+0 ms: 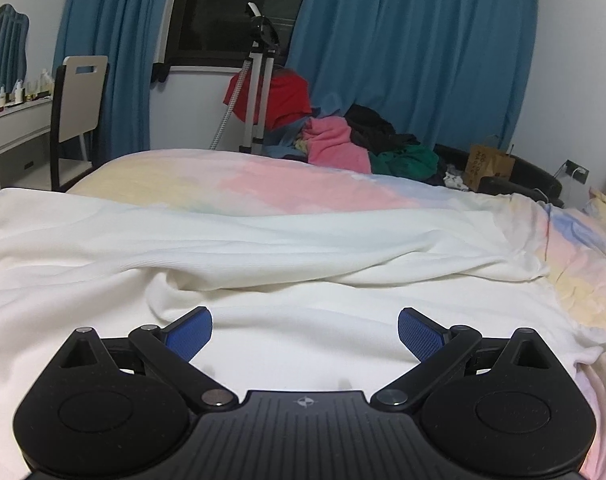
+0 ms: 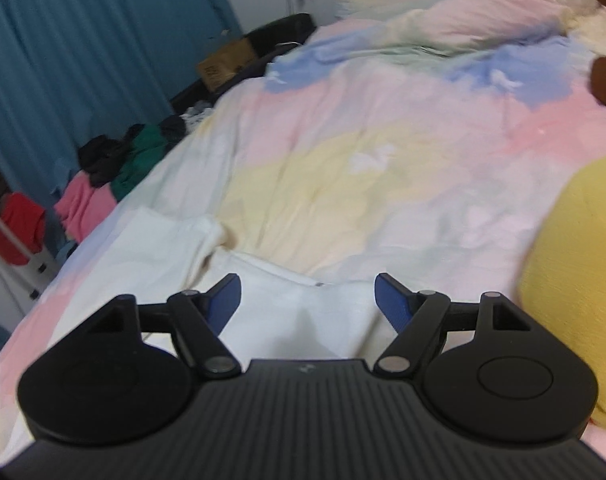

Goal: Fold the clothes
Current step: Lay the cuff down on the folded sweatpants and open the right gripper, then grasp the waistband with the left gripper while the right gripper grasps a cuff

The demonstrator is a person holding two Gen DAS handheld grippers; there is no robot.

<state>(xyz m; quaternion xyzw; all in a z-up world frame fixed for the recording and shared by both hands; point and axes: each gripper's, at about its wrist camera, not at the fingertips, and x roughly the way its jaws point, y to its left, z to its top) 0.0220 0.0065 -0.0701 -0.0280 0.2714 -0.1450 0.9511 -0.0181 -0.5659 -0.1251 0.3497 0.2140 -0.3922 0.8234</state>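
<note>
Both black tongs with blue pads, left [image 1: 305,330] and right [image 2: 308,300], gape wide, holding nothing. Beneath and ahead of them a rumpled white knit garment [image 1: 263,248] lies spread on the pastel patchwork bed [image 2: 383,152] (a yellow cushion [image 2: 575,264] sits right of the right tongs).

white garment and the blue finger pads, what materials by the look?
White garment: soft matte knit, probably cotton jersey or fleece; it drapes in rounded folds and shows faint ribbing. Pads on the left gripper fingers: blue, fine grid texture, likely rubber or textured plastic; the look leaves it open.
</note>
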